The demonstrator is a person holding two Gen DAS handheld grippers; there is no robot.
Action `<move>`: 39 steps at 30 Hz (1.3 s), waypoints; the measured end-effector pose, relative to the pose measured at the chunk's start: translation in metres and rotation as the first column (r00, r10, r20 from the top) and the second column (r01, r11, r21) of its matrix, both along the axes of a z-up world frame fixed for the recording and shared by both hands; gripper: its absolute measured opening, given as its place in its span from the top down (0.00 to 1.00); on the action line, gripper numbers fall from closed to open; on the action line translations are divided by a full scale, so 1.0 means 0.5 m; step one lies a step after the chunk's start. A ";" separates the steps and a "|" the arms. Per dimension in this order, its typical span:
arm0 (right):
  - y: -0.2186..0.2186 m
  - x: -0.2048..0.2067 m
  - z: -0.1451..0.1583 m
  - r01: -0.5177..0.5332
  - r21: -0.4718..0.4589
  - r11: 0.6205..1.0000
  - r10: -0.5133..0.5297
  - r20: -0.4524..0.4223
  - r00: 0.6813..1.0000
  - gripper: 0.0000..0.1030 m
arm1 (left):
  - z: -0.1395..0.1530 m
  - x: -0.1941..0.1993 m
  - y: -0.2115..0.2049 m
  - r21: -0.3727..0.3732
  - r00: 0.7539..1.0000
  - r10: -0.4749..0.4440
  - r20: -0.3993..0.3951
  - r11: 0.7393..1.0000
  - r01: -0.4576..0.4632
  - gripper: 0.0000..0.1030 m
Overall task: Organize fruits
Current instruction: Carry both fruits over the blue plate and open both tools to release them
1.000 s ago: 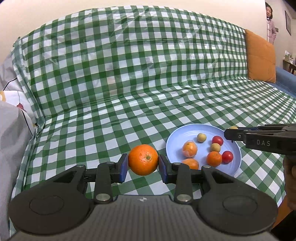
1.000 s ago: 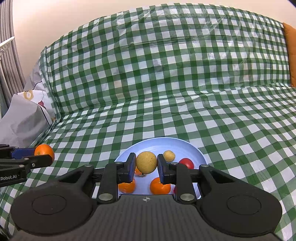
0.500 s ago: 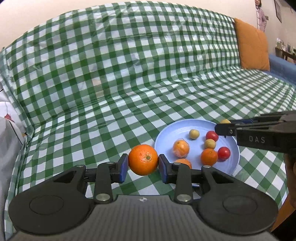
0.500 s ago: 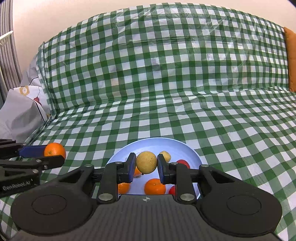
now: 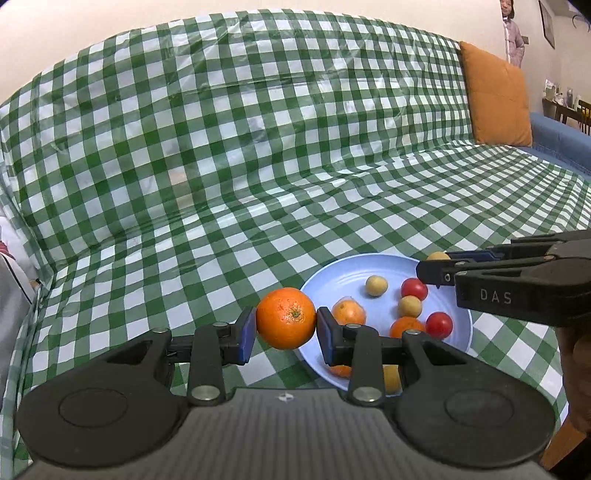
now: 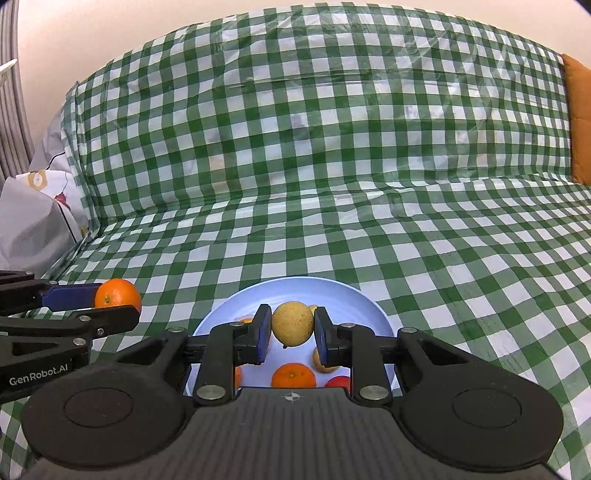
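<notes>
1. My left gripper [image 5: 286, 329]: blue pads pinching an orange [image 5: 286, 318] from both sides, held clear above the checked cloth [image 5: 221, 184] just left of the blue plate [image 5: 340, 277]. Compared with a second ago, the plate sits nearer and lower-right of the orange; the grip is unchanged.
2. My right gripper [image 6: 291, 334]: pads clamped on a yellow round fruit [image 6: 292, 323], held over the plate's near half. The grip is as before; the plate fills more of this view than a second ago.
3. Blue plate, contents seen from the left wrist: two red cherry tomatoes [image 5: 414, 289], small yellow fruits [image 5: 376, 285], a wrapped orange fruit [image 5: 349, 312] and another orange one [image 5: 406, 326]; more fruit is partly hidden behind my left finger.
4. Beyond the plate: an orange cushion [image 5: 495, 96] at the cloth-covered sofa's right end, and a person [image 5: 513, 33] standing behind it.
5. Left of the plate: grey bedding [image 6: 33, 221] at the cloth's edge.
</notes>
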State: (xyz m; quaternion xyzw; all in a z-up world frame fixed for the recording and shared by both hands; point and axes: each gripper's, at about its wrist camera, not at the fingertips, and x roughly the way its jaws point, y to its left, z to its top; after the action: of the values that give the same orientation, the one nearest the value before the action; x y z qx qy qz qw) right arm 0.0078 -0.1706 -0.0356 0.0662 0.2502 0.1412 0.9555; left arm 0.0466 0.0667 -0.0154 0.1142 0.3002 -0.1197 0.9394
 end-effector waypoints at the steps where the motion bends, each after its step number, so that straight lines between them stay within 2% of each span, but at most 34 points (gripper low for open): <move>1: 0.000 0.001 0.000 0.001 0.000 1.000 -0.001 0.000 1.000 0.75 | 0.000 0.004 -0.002 0.000 1.000 -0.002 0.002 1.000 0.002 0.62; 8: -0.004 0.008 0.000 0.018 0.004 1.000 -0.018 0.006 1.000 0.75 | -0.003 0.027 -0.010 -0.014 1.000 0.013 -0.001 1.000 -0.013 0.62; 10: -0.009 0.009 -0.002 0.044 0.005 0.999 -0.044 0.001 0.999 0.75 | -0.009 0.030 -0.015 0.002 1.000 0.019 -0.007 1.000 -0.019 0.62; 17: -0.037 0.023 -0.012 0.125 0.049 0.991 -0.124 -0.039 0.992 0.75 | -0.008 0.037 -0.035 -0.017 1.000 0.007 0.007 1.000 -0.006 0.62; 25: -0.023 0.020 -0.014 0.116 0.044 0.992 -0.114 -0.045 0.992 0.75 | -0.011 0.041 -0.066 -0.059 0.999 -0.034 0.011 0.998 0.035 0.62; 39: -0.025 0.029 -0.018 0.101 0.029 0.994 -0.100 -0.056 0.993 0.75 | -0.017 0.055 -0.083 -0.094 0.999 -0.040 -0.007 0.995 0.039 0.62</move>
State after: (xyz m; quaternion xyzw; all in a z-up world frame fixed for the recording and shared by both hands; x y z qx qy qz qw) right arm 0.0224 -0.1833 -0.0447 0.0975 0.2704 0.0949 0.9531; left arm 0.0742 0.0255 -0.0240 0.0751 0.2961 -0.1527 0.9399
